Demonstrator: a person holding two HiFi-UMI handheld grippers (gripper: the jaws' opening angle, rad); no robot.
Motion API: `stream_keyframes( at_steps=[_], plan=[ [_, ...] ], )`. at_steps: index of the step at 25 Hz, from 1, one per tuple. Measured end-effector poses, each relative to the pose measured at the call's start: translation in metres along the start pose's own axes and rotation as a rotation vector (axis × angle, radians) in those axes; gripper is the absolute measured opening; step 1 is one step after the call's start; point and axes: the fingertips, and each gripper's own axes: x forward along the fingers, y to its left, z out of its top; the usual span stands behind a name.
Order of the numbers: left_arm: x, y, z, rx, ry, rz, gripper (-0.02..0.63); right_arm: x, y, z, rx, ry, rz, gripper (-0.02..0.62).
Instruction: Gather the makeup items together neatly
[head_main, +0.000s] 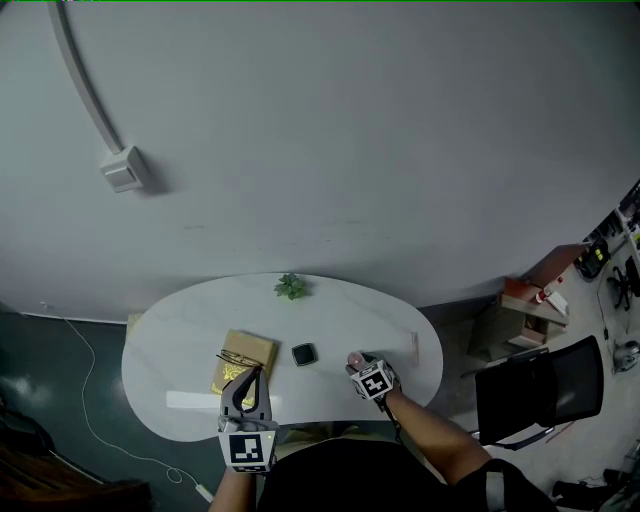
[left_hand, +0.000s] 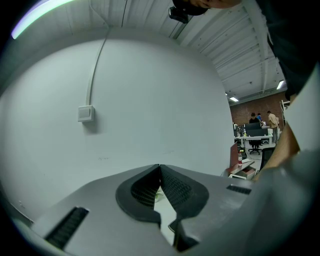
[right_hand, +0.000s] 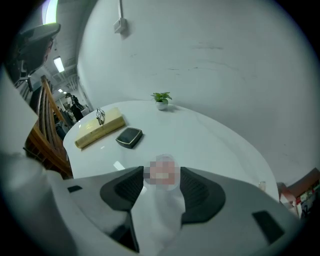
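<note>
The right hand-held gripper (right_hand: 162, 174) is clamped on a white makeup tube (right_hand: 161, 207), its pads on the flanks just below the pinkish top; the tube looks light, smooth and perhaps squashy, so a gentle mid-body hold should suit it; ahead to this gripper's left on the counter (right_hand: 215, 145) lies the black compact (right_hand: 129, 137), with the gold box (right_hand: 100, 129) beyond; the left hand-held gripper (left_hand: 160, 167) is clenched on nothing.

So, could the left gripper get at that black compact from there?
Probably yes. The left gripper hovers at the near edge of the book, and the compact lies just right of it on bare table with nothing between them. Its jaws are shut, so they would have to open first.
</note>
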Motion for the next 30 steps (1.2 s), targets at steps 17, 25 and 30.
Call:
stream_keyframes(
  at_steps=[17, 25, 30],
  plan=[
    [0.017, -0.020, 0.007, 0.026, 0.016, -0.031, 0.021, -0.021, -0.125, -0.049, 0.110, 0.055, -0.208, 0.245],
    [0.021, -0.015, 0.000, 0.005, 0.028, -0.026, 0.021, -0.015, -0.141, -0.054, 0.156, 0.047, -0.246, 0.245],
    [0.024, -0.008, -0.005, -0.022, 0.022, -0.019, 0.021, -0.018, -0.130, -0.031, 0.094, -0.025, -0.250, 0.259]
  ],
)
